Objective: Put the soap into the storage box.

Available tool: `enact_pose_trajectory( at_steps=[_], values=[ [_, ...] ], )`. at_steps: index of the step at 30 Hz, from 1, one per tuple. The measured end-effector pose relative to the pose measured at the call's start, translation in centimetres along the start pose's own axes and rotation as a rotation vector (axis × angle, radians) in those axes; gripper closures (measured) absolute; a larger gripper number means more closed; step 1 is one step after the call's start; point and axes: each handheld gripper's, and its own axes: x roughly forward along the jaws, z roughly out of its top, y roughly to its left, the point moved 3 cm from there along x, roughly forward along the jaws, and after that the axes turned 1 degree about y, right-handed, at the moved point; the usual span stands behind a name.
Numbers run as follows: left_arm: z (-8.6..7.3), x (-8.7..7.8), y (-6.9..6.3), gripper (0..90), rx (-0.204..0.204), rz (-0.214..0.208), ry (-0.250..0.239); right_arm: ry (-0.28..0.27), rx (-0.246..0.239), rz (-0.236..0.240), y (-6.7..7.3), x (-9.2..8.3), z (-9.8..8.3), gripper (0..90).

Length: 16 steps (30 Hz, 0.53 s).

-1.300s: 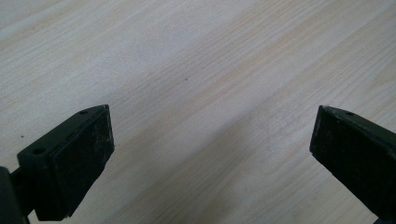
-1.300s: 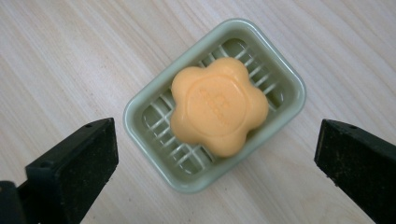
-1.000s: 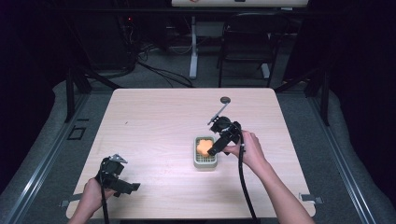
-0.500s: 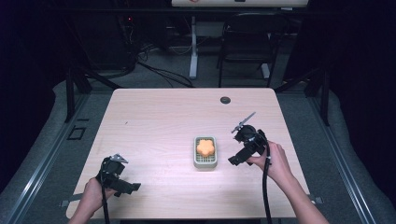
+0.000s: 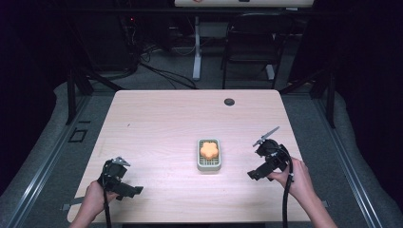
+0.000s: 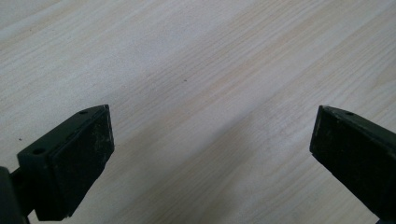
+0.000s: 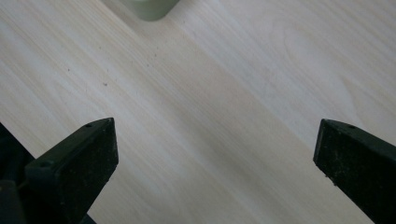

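A small pale green tray (image 5: 209, 165) sits near the middle of the light wooden table (image 5: 161, 128), with an orange flower-shaped piece (image 5: 209, 150) lying in it. To its right, a hand's width away, my right gripper (image 5: 256, 172) stands open over bare wood. In the right gripper view, the right gripper (image 7: 215, 163) has nothing between its jaws, and a corner of the tray (image 7: 152, 7) shows at the top edge. My left gripper (image 5: 126, 189) rests near the front left corner. In the left gripper view, the left gripper (image 6: 210, 158) is open over bare tabletop.
A small black round disc (image 5: 229, 101) lies near the table's far edge. Beyond the table stand a dark chair (image 5: 249, 52) and a white post (image 5: 196, 47), with cables on the floor. The dark table edge (image 7: 7, 140) shows beside the right gripper's left jaw.
My right gripper has drawn back from above the tray, moving right and toward the front edge. The orange piece stays in the tray. The left gripper has not moved.
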Motion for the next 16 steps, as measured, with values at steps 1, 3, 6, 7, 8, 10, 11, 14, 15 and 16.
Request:
enact_pose_trajectory(
  at_steps=[1, 3, 6, 7, 8, 10, 11, 14, 15, 16],
  values=[
    [0.0, 0.0, 0.0, 0.0, -0.004, 0.0, 0.001, 0.006, 0.013, 0.002, -0.1, 0.0, -1.0, 0.0],
    [0.0, 0.0, 0.0, 0.0, -0.004, 0.001, 0.0, 0.01, 0.021, -0.002, -0.2, 0.1, -1.8, 0.0],
    [0.0, 0.0, 0.0, 0.0, -0.003, 0.0, 0.001, 0.012, 0.033, 0.0, -0.3, 0.2, -2.8, 0.0],
    [0.0, 0.0, 0.0, 0.0, -0.003, -0.001, 0.001, 0.017, 0.038, -0.004, -0.4, 0.2, -3.2, 0.0],
    [0.0, 0.0, 0.0, 0.0, 0.002, 0.001, 0.001, 0.018, 0.05, -0.003, -0.5, 0.3, -3.7, 0.0],
    [0.0, 0.0, 0.0, 0.0, -0.002, 0.001, 0.0, 0.029, 0.065, -0.011, -0.8, 0.5, -4.6, 0.0],
    [0.0, 0.0, 0.0, 0.0, -0.002, 0.001, 0.0, 0.036, 0.068, -0.005, -0.9, 0.6, -4.8, 0.0],
    [0.0, -0.1, 0.0, 0.0, -0.001, 0.002, 0.0, 0.021, 0.105, 0.006, -1.1, 1.0, -5.1, 0.0],
    [0.0, -0.1, 0.0, 0.0, -0.001, 0.002, 0.0, 0.021, 0.105, 0.006, -1.1, 1.0, -5.1, 0.0],
    [0.0, -0.1, 0.0, 0.0, -0.004, 0.001, 0.0, 0.054, 0.082, -0.004, -1.5, 0.9, -5.2, 0.0]
  ],
)
